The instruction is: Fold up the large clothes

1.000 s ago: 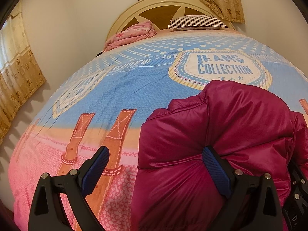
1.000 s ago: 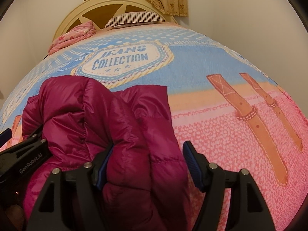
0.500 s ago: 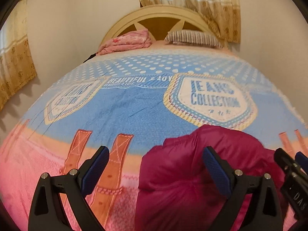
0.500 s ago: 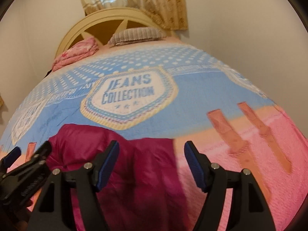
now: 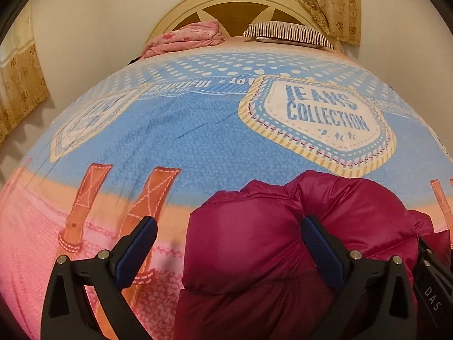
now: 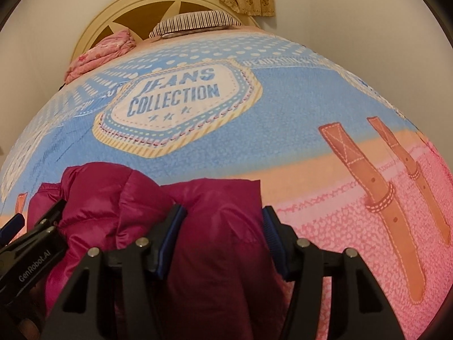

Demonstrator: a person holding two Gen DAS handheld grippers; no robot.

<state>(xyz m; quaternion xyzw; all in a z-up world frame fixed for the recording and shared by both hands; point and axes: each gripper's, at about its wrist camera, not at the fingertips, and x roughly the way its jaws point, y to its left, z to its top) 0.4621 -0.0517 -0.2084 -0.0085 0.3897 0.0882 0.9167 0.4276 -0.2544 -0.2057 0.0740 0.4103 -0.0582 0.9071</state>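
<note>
While its two blue-padded jaws have just been closing, the right gripper point(image 6: 219, 236) stands around a fold of the one magenta quilted puffer jacket point(image 6: 147, 198), both pads against the fabric. Beside it, the left gripper point(image 5: 228, 248) gapes wide, one finger over the jacket's bulge. That jacket lies bunched on one blue-and-pink printed bedspread point(image 5: 198, 141). Beyond sit one striped pillow point(image 5: 286, 32) and one pink bundle point(image 5: 187, 38).
</note>
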